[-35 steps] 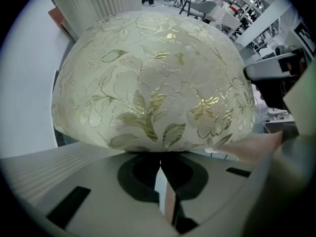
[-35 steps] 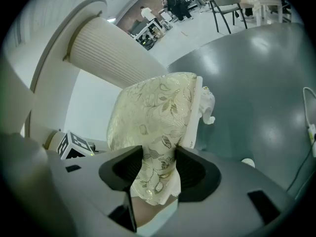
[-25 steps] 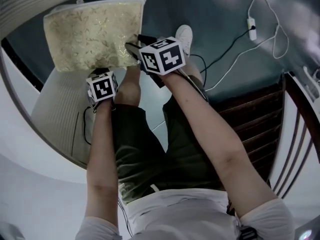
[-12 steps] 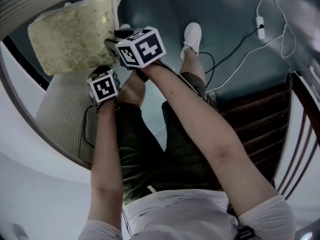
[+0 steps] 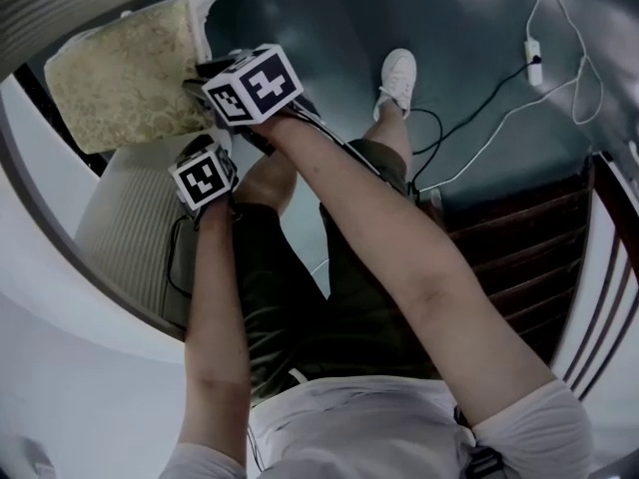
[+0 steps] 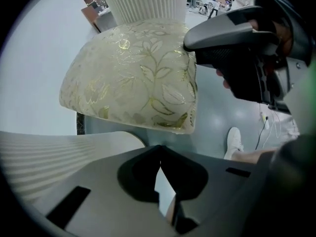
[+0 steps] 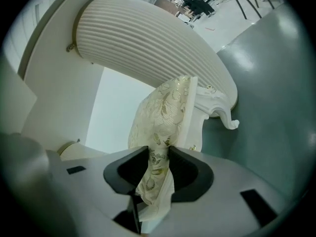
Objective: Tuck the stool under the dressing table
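The stool [image 5: 120,78] has a cream cushion with a gold leaf pattern and stands at the top left, close to the fluted white dressing table [image 5: 115,238]. My right gripper [image 5: 200,72] reaches almost level to the cushion's near edge. Its jaws are closing, with the cushion's edge [image 7: 157,169] pinched between the pads. A carved white stool leg [image 7: 222,110] shows below the dressing table's ribbed front [image 7: 148,48]. My left gripper [image 5: 205,178] points straight down beside the stool, shut and empty [image 6: 159,171]. In its view the cushion [image 6: 133,78] lies ahead.
A white power strip with its cable [image 5: 534,48] lies on the dark floor at the upper right. Dark wooden slats [image 5: 519,247] stand at the right. The person's white shoe [image 5: 399,73] and legs are below the grippers.
The stool and my right gripper have slid left toward the dressing table. The cushion now shows more edge-on. My left gripper has shifted only slightly.
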